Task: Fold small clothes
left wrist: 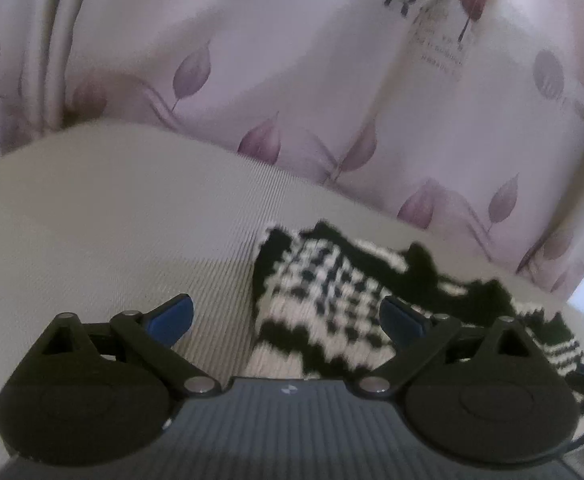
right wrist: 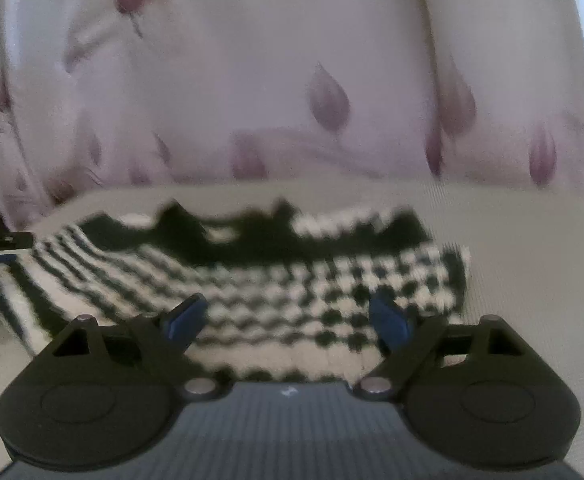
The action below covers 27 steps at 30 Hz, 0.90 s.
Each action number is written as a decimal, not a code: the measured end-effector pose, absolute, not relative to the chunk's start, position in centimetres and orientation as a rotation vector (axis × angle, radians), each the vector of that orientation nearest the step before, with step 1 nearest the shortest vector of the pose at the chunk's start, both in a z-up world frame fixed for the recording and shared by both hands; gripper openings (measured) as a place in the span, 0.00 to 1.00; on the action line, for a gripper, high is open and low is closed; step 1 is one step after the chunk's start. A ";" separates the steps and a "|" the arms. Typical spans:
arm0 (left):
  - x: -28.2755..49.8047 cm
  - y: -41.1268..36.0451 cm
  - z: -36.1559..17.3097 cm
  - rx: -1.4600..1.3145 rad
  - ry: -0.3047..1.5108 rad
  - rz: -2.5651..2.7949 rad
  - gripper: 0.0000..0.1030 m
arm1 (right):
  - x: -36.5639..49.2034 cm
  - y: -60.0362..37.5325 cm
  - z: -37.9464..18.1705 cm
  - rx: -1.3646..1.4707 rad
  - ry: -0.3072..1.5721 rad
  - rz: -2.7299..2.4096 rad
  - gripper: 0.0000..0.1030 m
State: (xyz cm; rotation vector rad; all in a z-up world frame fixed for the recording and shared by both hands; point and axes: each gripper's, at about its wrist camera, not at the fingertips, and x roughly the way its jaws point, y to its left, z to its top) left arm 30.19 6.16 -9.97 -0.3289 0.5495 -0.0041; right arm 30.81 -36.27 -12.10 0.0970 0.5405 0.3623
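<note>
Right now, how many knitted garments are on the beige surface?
1. A black-and-white knitted garment lies on the beige surface in front of the leaf-print curtain, under both open grippers. It shows in both wrist views; anything beneath it or outside the views may be hidden.

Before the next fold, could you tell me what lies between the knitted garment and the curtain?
Only bare ribbed beige surface separates the black-and-white knitted garment from the pink leaf-patterned curtain, in both views.

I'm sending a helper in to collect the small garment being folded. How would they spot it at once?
Find the beige ribbed cushion in front of the pink leaf-print curtain. On it lies a small knitted garment. It alone is black and white, part checked, part striped.
</note>
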 end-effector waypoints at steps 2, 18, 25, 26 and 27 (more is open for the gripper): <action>29.9 6.2 -10.7 -0.332 0.565 -0.001 0.94 | 31.2 -36.4 -12.3 0.094 0.549 0.369 0.89; 29.5 5.1 -10.6 -0.247 0.558 0.160 1.00 | 30.7 -33.7 -12.5 -0.068 0.546 0.291 1.00; 29.5 4.5 -10.4 -0.203 0.553 0.184 1.00 | 30.5 -33.6 -12.4 -0.075 0.541 0.289 1.00; 29.5 4.5 -10.4 -0.203 0.554 0.184 1.00 | 30.6 -33.6 -12.4 -0.077 0.541 0.288 1.00; 29.5 4.5 -10.4 -0.202 0.554 0.185 1.00 | 30.6 -33.5 -12.4 -0.078 0.540 0.288 1.00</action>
